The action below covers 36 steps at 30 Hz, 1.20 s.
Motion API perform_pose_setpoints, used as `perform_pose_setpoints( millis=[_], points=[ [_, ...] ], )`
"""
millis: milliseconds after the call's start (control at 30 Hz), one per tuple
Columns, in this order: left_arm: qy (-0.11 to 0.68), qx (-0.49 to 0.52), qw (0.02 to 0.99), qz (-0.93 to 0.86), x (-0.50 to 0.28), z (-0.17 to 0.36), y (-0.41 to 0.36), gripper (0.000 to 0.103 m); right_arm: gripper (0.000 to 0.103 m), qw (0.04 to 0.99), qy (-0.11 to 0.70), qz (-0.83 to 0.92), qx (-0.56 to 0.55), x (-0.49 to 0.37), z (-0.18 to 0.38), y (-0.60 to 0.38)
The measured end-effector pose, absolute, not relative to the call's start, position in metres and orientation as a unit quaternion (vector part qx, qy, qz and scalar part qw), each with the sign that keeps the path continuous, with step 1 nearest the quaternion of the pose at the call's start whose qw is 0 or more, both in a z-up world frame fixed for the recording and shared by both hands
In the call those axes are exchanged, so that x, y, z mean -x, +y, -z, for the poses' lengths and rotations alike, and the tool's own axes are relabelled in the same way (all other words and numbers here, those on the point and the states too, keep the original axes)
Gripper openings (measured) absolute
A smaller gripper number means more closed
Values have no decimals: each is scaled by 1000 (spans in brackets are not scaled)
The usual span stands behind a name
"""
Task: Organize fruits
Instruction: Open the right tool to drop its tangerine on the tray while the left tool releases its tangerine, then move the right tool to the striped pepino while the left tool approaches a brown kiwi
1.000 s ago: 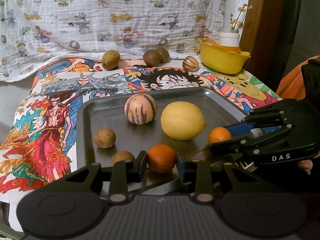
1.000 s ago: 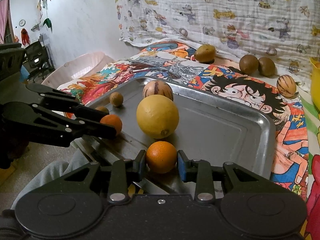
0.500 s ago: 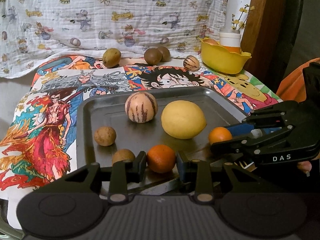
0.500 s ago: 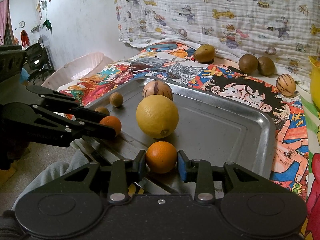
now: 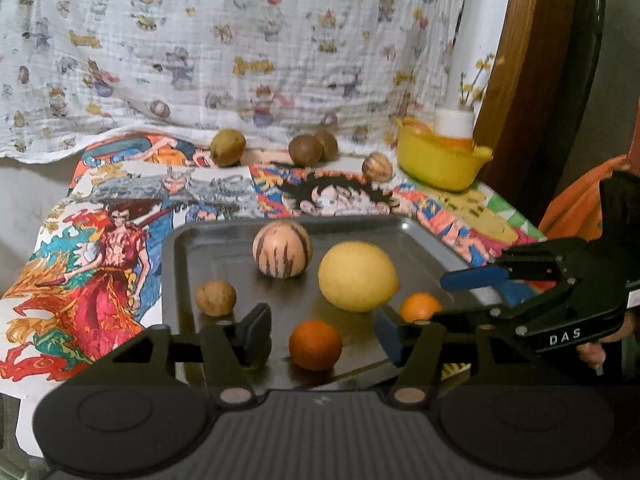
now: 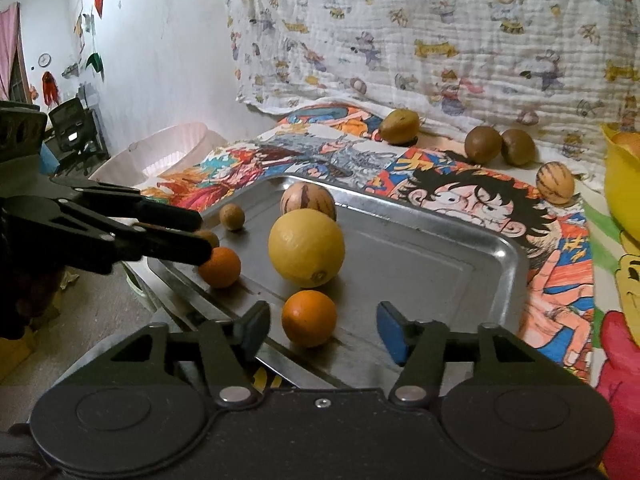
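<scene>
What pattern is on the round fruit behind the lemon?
Tan with dark brown vertical stripes; clearest in the left wrist view.

Steel-grey tray (image 5: 192, 256); two orange fruits (image 5: 315, 345) (image 5: 420, 307), yellow lemon (image 5: 358, 276), brown-striped tan melon (image 5: 282, 248); yellow bowl (image 5: 438, 162)

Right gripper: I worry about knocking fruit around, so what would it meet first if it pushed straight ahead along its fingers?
Most likely the small orange lying on the metal tray between the open fingers of the right gripper; beyond it sits the big yellow fruit.
</scene>
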<state>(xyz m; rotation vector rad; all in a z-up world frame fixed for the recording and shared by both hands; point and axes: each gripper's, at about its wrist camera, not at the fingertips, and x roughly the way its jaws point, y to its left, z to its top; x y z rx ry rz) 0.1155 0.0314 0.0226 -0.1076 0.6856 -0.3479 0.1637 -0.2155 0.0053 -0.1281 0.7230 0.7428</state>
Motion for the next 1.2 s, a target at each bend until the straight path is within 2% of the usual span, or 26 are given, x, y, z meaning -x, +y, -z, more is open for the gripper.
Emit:
perform_pose_setpoints(
  millis=[33,100,167,200,267,433,833,1200],
  points=[
    [329,57,927,169,-115,-25,33,72,71,868,343,-353,61,-163,-7,-218],
    [316,61,932,166,-113,-30,36,90,78,871,337,-351,59,-162,-11,-222],
    [302,61,939,156,-111,-36,38,101,88,875,332,-348,55,-161,-15,-227],
    [296,59,942,149,-110,-39,39,102,90,877,329,-346,53,-161,-17,-229],
    [290,57,945,142,-110,-45,42,102,98,882,321,-341,50,-162,-22,-234],
    [284,47,950,123,-117,-66,49,102,102,898,289,-328,49,-166,-41,-249],
    [269,5,959,89,-178,-122,57,103,102,936,185,-289,84,-221,-104,-271],
    [305,-63,943,118,-275,-125,15,103,102,940,201,-264,80,-301,-101,-275]
  ],
)
